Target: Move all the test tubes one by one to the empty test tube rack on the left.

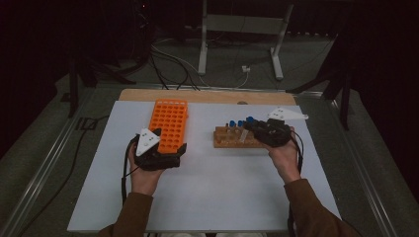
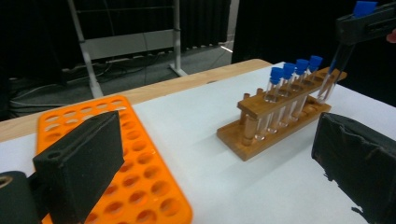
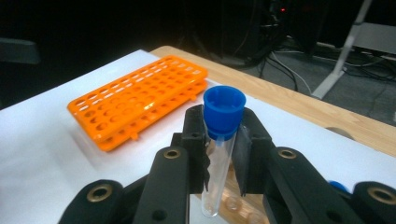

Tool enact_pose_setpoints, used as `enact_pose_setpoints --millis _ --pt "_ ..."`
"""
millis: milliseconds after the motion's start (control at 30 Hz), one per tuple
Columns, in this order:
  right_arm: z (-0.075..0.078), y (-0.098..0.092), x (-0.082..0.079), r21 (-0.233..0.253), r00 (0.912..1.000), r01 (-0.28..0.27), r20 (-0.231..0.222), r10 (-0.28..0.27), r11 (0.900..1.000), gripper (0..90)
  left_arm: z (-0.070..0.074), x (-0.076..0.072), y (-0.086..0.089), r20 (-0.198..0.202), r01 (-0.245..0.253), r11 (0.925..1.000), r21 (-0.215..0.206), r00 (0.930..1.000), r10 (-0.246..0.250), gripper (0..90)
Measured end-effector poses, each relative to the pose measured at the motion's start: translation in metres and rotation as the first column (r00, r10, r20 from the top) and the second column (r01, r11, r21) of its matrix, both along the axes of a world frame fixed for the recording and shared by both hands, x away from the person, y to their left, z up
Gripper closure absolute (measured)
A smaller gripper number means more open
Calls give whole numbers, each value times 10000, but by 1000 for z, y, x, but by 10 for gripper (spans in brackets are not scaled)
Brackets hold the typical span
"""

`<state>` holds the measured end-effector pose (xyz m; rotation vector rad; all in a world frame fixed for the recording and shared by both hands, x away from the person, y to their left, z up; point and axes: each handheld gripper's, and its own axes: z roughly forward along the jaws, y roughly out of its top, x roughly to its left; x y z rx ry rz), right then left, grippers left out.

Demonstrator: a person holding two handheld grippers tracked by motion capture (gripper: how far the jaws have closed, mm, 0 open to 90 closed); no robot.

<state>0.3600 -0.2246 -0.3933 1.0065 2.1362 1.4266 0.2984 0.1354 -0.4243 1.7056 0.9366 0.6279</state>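
White tabletop [image 1: 207, 192], seemingly dark room.

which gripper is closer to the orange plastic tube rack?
Left. The left gripper sits at the near end of the orange plastic tube rack; the right gripper is over the wooden rack, holding a blue-capped tube.

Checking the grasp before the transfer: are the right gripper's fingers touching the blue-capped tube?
Touching. The right gripper view shows the right gripper with both fingers pressed against the blue-capped tube just under its cap.
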Motion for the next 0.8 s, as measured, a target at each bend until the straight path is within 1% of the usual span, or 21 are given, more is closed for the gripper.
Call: enact_pose_setpoints --millis 33,67,133,167,333,467,500,533,567,600,700,733,800 --pt "0 0 0 0 10000 0 0 0 10000 768 0 1 -3 -5 46 10000 25 10000 -46 33" --pt "0 6 -2 -35 9999 -169 23 169 9999 768 0 1 -6 -5 72 10000 32 10000 -72 37" --pt "1 11 -3 -41 9995 -312 72 312 9995 768 0 3 -13 7 185 9998 47 9998 -185 42" --pt "1 14 -3 -3 9993 -381 65 381 9993 768 0 3 -13 7 185 9998 47 9998 -185 43" --pt "3 22 -5 41 9984 -554 71 554 9985 768 1 8 -25 -7 290 9996 77 9996 -290 48" --pt "5 33 -5 99 9970 -769 67 769 9970 768 -1 12 -35 -82 388 9989 249 9992 -386 51" --pt "6 36 -5 120 9966 -824 79 823 9965 767 -3 13 -40 -134 458 9985 287 9989 -455 56" --pt "6 38 -6 161 9964 -852 57 851 9962 767 -3 13 -40 -134 458 9985 287 9989 -455 60" --pt "6 40 -6 165 9959 -902 60 901 9958 768 -4 14 -45 -186 532 9982 282 9984 -527 67" --pt "6 43 -6 174 9953 -970 64 969 9951 768 -4 14 -45 -186 532 9982 282 9984 -527 74" --pt "6 50 -8 158 9936 -1126 53 1125 9935 768 -6 15 -53 -231 719 9970 278 9972 -713 86" --pt "5 52 -8 156 9931 -1173 32 1172 9930 768 -6 16 -58 -256 844 9962 224 9962 -838 99" --pt "5 56 -9 142 9922 -1250 11 1250 9921 767 -6 16 -61 -266 908 9956 225 9956 -902 133"
